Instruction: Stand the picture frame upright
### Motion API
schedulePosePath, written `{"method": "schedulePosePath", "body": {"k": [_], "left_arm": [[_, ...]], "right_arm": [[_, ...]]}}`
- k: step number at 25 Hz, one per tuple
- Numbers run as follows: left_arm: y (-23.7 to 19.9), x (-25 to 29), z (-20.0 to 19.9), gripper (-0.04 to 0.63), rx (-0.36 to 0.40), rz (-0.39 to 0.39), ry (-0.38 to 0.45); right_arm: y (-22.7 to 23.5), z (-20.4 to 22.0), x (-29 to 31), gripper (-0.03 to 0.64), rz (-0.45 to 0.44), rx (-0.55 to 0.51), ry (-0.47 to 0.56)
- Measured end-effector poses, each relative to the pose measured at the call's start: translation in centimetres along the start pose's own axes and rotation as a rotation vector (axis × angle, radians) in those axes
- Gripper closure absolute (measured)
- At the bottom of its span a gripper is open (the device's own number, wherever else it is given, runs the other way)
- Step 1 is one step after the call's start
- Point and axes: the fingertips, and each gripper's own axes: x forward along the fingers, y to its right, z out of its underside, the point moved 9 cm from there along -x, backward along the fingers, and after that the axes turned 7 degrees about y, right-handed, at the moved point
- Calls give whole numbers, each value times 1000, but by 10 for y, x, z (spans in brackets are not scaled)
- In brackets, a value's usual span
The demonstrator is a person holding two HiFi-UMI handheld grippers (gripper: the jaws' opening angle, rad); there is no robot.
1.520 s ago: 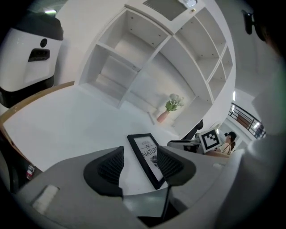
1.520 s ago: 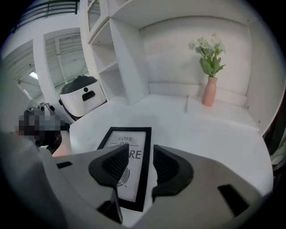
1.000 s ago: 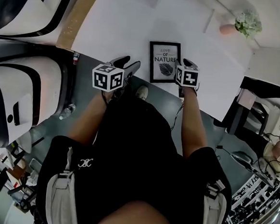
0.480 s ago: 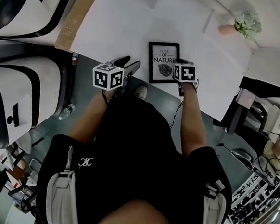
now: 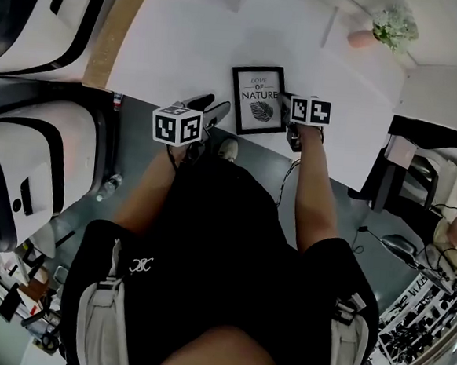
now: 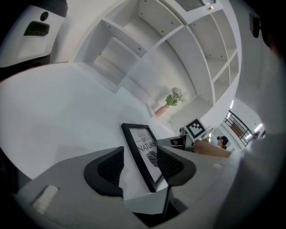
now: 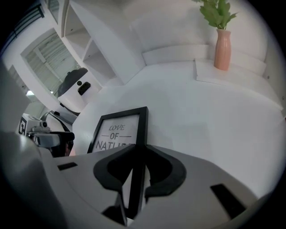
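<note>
- The right gripper's [image 7: 137, 154] jaws have just been closing and now pinch the right-hand side rail of the picture frame [image 7: 117, 129]. Its black edge sits between the pads.
- The frame lies face up on the tabletop [image 5: 192, 49] near the front edge — its long axis runs away from the person.
- The left gripper [image 6: 139, 163] hovers just left of the frame, jaws spread, gripping nothing.
- The right hand already has the hold, so the tilt upward probably falls to it — the left can steady.
</note>
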Motion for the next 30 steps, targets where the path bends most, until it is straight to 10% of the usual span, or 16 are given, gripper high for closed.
{"method": "schedulePosePath", "body": {"k": [18, 30], "left_arm": [[4, 46, 19, 364, -145, 42, -68], [10, 58, 16, 500, -261, 40, -49]], "right_arm": [[21, 8, -2, 543, -191, 199, 66], [25, 10, -3, 541, -224, 226, 108]]}}
